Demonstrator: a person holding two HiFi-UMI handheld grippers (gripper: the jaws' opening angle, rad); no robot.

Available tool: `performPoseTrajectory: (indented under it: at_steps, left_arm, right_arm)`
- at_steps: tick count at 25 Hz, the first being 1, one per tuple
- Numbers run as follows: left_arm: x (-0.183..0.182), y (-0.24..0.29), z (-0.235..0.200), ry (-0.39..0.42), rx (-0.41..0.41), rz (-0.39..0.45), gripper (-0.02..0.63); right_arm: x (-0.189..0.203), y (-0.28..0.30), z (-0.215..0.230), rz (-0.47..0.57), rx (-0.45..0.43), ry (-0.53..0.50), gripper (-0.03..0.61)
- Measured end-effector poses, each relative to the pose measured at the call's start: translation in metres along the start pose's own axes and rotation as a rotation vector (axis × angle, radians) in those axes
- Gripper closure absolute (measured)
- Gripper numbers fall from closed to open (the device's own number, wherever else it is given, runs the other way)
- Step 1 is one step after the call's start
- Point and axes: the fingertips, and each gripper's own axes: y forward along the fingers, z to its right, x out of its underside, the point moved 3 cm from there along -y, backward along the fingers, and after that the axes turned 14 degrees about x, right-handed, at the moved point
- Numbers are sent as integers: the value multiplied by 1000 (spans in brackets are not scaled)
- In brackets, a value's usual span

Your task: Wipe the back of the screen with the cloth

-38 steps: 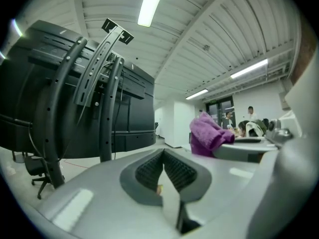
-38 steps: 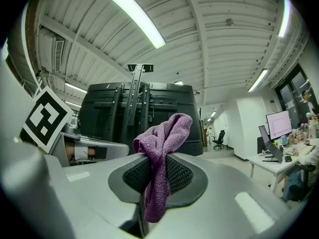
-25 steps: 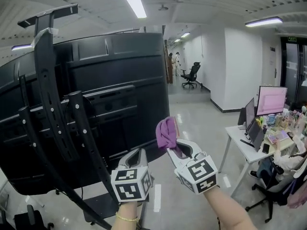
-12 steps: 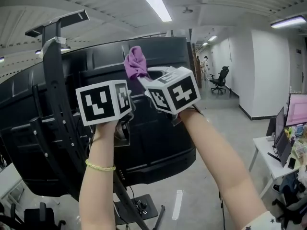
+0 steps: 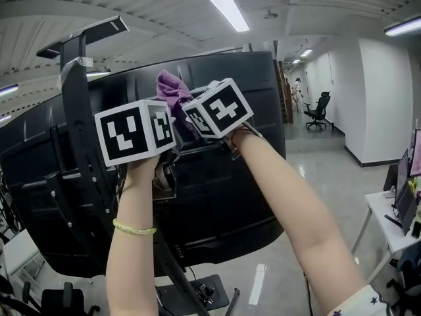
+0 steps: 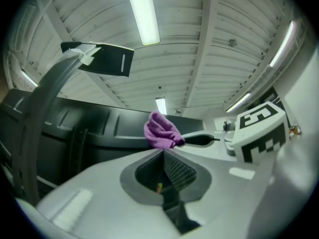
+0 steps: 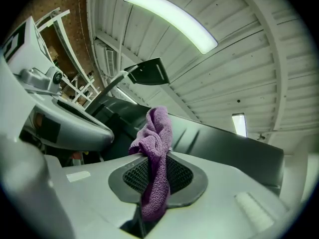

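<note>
The large black screen back [image 5: 217,176] fills the middle of the head view, on a black stand with a mounting arm [image 5: 79,124]. My right gripper [image 5: 179,105] is shut on a purple cloth [image 5: 172,92], raised against the upper part of the screen back. In the right gripper view the cloth [image 7: 155,153] is pinched between the jaws and bunches upward. My left gripper [image 5: 168,157] is held just left of the right one, close to the screen back; its jaws are shut with nothing between them [image 6: 164,185]. The cloth [image 6: 160,131] shows ahead in the left gripper view.
A vertical black bracket [image 5: 115,196] and stand base [image 5: 197,295] lie below the screen. A desk with monitors [image 5: 401,196] stands at the far right. An office chair [image 5: 321,107] sits down the corridor. Ceiling lights [image 5: 229,10] run overhead.
Both grippers rose from below the screen's lower edge to its upper back. The cloth has shifted slightly left and lower against the panel over the last half second.
</note>
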Motion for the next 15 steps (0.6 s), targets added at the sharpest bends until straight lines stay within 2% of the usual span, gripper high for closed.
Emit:
performPoseTrajectory:
  at_steps: [4, 9, 12, 15]
  left_arm:
    - [14, 32, 23, -45, 97, 6, 606]
    - [25, 66, 77, -34, 212, -13, 606]
    - [33, 79, 98, -12, 253, -33, 606]
    - [34, 83, 108, 6, 268, -30, 606]
  right_arm:
    - [40, -9, 63, -69, 131, 34, 523]
    - [88, -42, 149, -149, 321, 42, 523]
    - [113, -62, 191, -208, 425, 10, 523]
    - [124, -75, 212, -231, 486, -63, 523]
